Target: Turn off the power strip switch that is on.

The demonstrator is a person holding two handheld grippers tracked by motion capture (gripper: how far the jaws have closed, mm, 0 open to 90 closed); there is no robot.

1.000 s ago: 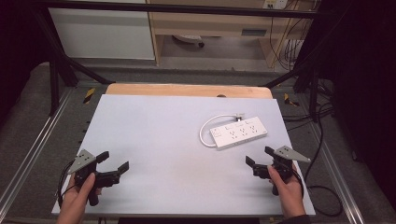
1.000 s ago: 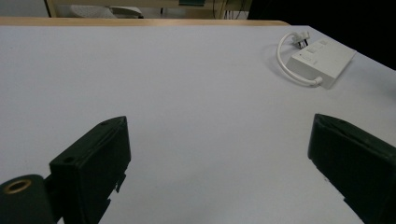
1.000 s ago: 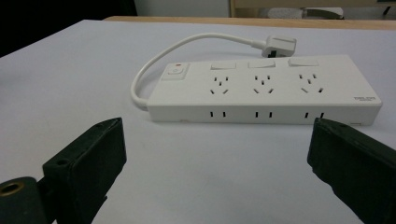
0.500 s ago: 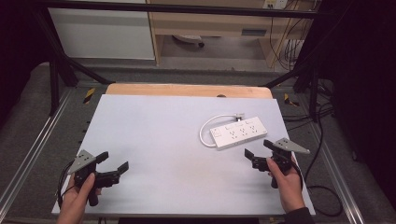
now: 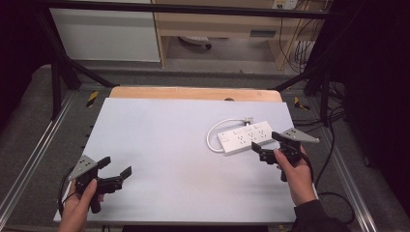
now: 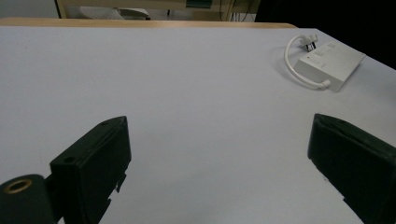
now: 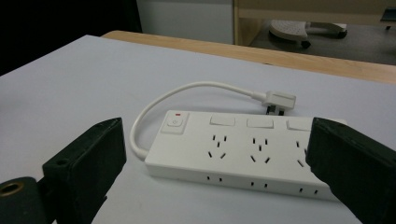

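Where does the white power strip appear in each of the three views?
High view: power strip lies right of centre on the table, just ahead of the right tongs.
Left gripper view: upper right corner.
Right gripper view: centre, between the open jaws.
Shared landmark: its looped white cord.

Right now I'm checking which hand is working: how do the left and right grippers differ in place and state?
The right gripper sits at the power strip, which lies between its open jaws in the right gripper view; the left gripper is at the near left of the table, far from the strip. The right one points toward the strip; the left one has bare table before its jaws. Both are open and hold nothing.
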